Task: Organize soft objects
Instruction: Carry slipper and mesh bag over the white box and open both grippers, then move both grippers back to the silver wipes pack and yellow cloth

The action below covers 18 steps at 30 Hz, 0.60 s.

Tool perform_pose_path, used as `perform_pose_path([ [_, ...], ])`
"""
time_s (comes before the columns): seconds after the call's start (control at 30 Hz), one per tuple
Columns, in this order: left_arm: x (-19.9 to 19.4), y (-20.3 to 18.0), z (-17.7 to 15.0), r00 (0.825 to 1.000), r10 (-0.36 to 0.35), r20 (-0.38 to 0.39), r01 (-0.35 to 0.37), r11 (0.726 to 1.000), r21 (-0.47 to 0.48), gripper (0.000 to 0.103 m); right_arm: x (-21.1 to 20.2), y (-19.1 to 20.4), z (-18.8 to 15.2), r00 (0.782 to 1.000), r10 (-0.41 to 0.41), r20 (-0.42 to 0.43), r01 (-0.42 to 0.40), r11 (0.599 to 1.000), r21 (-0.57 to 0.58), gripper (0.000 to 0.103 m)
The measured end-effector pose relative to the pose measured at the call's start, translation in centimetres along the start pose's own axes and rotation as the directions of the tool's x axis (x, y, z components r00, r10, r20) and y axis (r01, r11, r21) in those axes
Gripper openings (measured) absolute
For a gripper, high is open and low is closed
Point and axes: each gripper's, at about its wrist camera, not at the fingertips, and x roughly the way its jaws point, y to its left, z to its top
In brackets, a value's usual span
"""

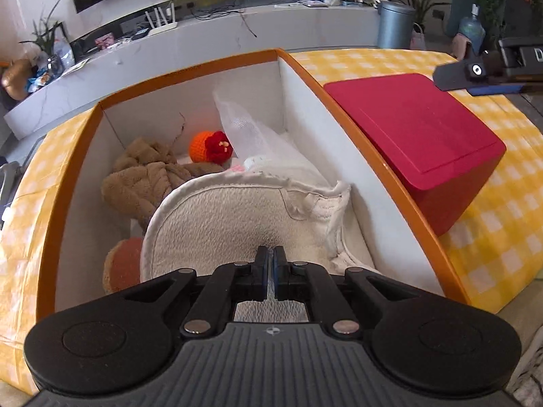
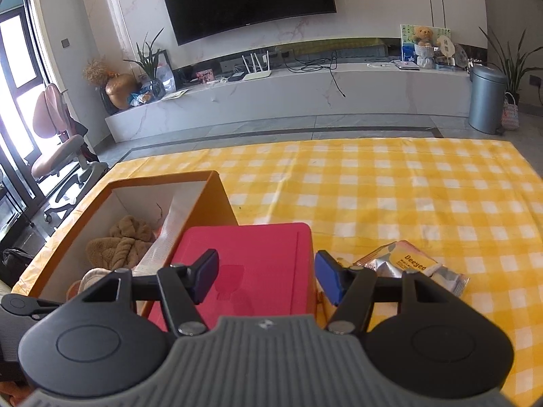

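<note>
Closest to the left camera, the left hand-held gripper (image 1: 270,271) has its fingers pressed together on the near edge of a cream cloth (image 1: 234,217); a little of the fabric shows between the pads. This cloth lies inside the box (image 1: 356,125), straight ahead of the gripper and touching its tips. Behind the cloth, further forward and to the left, sits a brown plush (image 1: 142,179), and past it an orange knitted toy (image 1: 210,147) beside a clear mesh bag (image 1: 244,125). One more orange-brown soft thing (image 1: 122,264) lies low on the left, half hidden under the cloth.

I judge the cloth to be light, thick and floppy, so it will sag and fold when it is lifted. The stitched rim looks like the firmest place to pinch, because the fluffy middle can slip out.

Over on the right side, the right hand-held gripper (image 2: 266,276) is spread wide and holds nothing. It hovers above a red box (image 2: 251,264), with a snack packet (image 2: 412,266) on the counter (image 2: 390,186) just to its right.
</note>
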Motion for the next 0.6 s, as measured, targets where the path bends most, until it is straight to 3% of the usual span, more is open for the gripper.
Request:
perform_pose_path([
  [0.07, -0.7, 0.1, 0.2, 1.0, -0.016, -0.006, 0.016, 1.0, -0.006, 0.027, 0.0, -0.3, 0.1, 1.0, -0.004, -0.001, 0.004, 1.0, 0.012, 0.063],
  [0.13, -1.4, -0.1, 0.1, 0.999, -0.041, -0.007, 0.041, 0.999, 0.015, 0.055, 0.0, -0.6, 0.0, 1.0, -0.011, -0.005, 0.011, 1.0, 0.018, 0.063],
  [0.17, -1.8, -0.2, 0.1, 0.999, -0.032, 0.0, 0.032, 0.999, 0.027, 0.058, -0.1, -0.7, 0.0, 1.0, -0.015, -0.005, 0.015, 1.0, 0.02, 0.063],
  [0.23, -2.5, -0.8, 0.2, 1.0, 0.01, 0.019, -0.011, 0.998, 0.058, 0.076, -0.3, -1.1, 0.1, 1.0, -0.022, 0.001, 0.022, 0.999, 0.026, 0.063],
  [0.33, -3.6, -1.4, 0.5, 0.997, 0.037, 0.074, -0.045, 0.994, 0.103, 0.086, -0.7, -1.8, 0.2, 1.0, -0.029, 0.011, 0.028, 0.998, 0.054, 0.063],
  [0.6, -6.5, -1.0, 1.6, 0.984, 0.07, 0.163, -0.076, 0.997, 0.028, 0.087, -0.9, -2.7, 0.4, 0.999, -0.034, 0.012, 0.033, 0.996, 0.087, 0.063],
])
